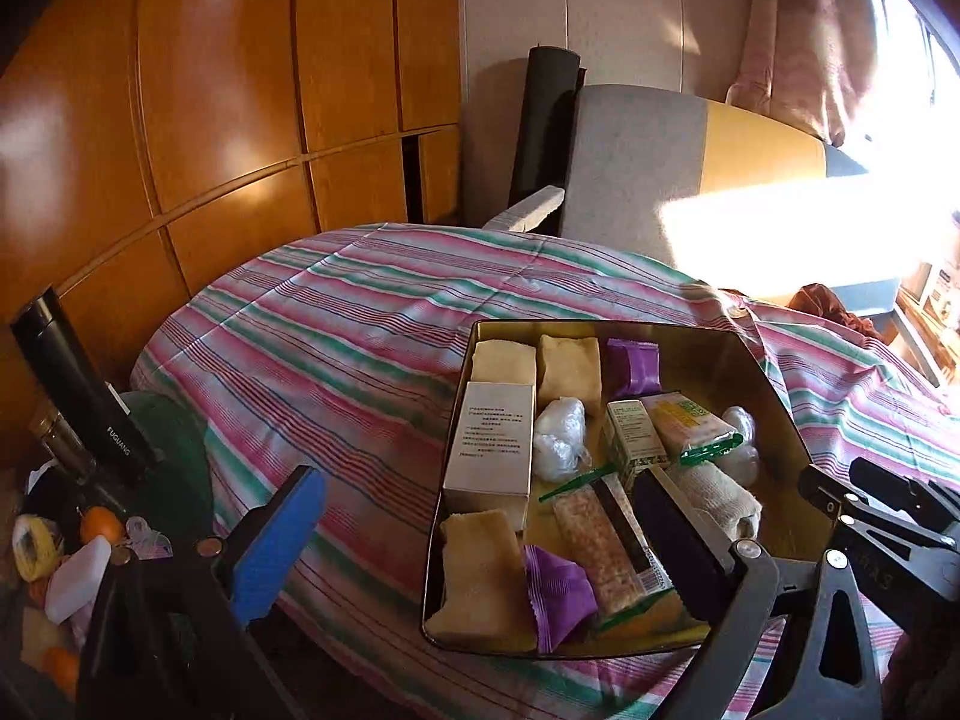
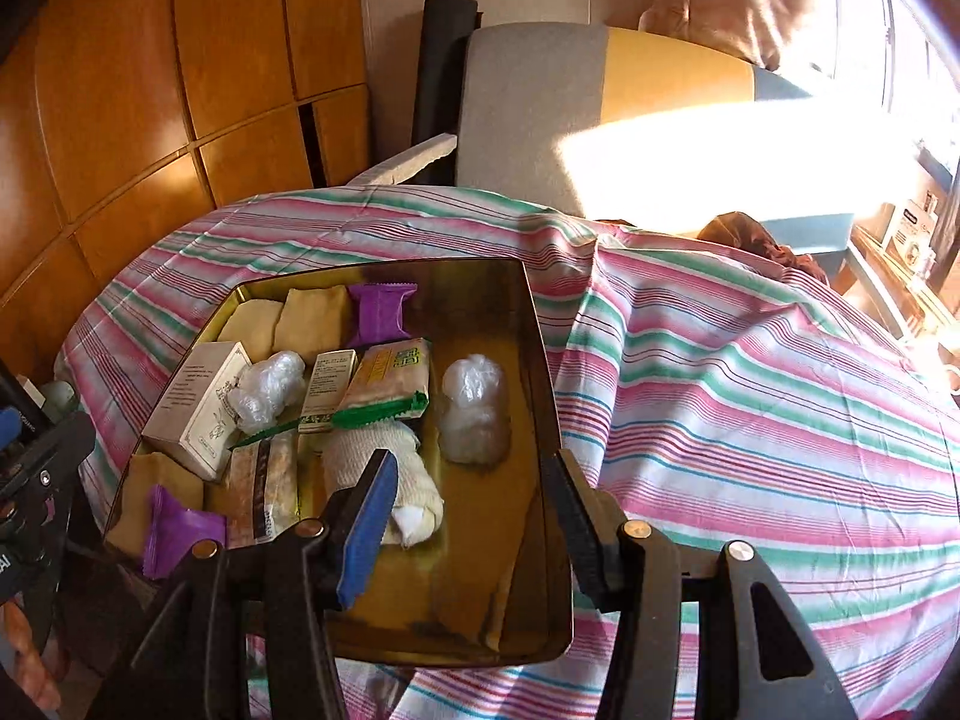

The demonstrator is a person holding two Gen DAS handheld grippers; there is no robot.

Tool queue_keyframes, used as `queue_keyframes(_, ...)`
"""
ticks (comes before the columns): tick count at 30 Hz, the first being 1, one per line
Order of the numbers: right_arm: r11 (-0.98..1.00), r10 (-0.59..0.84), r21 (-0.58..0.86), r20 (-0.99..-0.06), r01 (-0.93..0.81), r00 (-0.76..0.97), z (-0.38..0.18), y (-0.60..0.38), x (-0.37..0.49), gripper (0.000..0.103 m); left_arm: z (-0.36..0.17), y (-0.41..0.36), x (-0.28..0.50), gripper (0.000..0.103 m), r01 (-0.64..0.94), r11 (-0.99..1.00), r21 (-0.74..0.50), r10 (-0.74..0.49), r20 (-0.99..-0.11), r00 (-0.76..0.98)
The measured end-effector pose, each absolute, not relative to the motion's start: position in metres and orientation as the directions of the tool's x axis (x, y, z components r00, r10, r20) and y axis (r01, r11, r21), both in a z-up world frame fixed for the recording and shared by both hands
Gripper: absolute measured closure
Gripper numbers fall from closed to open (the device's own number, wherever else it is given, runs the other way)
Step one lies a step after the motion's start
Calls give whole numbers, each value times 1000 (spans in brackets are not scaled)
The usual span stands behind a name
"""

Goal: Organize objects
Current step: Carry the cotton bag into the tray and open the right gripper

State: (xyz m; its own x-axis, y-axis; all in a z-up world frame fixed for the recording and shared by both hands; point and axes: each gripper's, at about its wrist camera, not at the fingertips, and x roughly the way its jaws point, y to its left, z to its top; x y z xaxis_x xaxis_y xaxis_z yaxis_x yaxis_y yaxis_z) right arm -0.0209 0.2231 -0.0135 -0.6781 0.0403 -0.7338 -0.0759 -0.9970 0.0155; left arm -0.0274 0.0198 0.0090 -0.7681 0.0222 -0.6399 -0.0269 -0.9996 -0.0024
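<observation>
A gold tin (image 1: 774,384) lies on the striped tablecloth (image 1: 336,324). It holds a white box (image 1: 492,438), yellow spongy blocks (image 1: 480,576), purple packets (image 1: 558,600), a grain bar (image 1: 600,546), plastic-wrapped lumps (image 1: 558,438) and a rolled white cloth (image 1: 720,492). My left gripper (image 1: 480,534) hovers over the tin's near left part, open very wide, with nothing gripped. My right gripper (image 2: 474,525) hangs open over the tin's (image 2: 540,360) bare right side. The white cloth roll (image 2: 408,468) lies just beyond its blue pad (image 2: 369,528). A wrapped lump (image 2: 474,408) sits further ahead.
A black flask (image 1: 72,390) and a clutter of small items with oranges (image 1: 101,525) stand off the table's left edge. A grey and yellow chair (image 1: 636,168) backs the table. Wooden cupboard doors (image 1: 210,90) fill the left. Strong sunlight washes out the right.
</observation>
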Motion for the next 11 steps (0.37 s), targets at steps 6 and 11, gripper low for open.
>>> queue_keyframes(6,-996,51,13,-720,-88,-692,-13,214,2,50,7,19,-15,2,-42,-998,-49,64,-639,-767)
queue_keyframes(11,-996,67,-2,-709,-92,-702,-9,206,6,50,9,17,-6,0,-37,-998,-47,58,-630,-775)
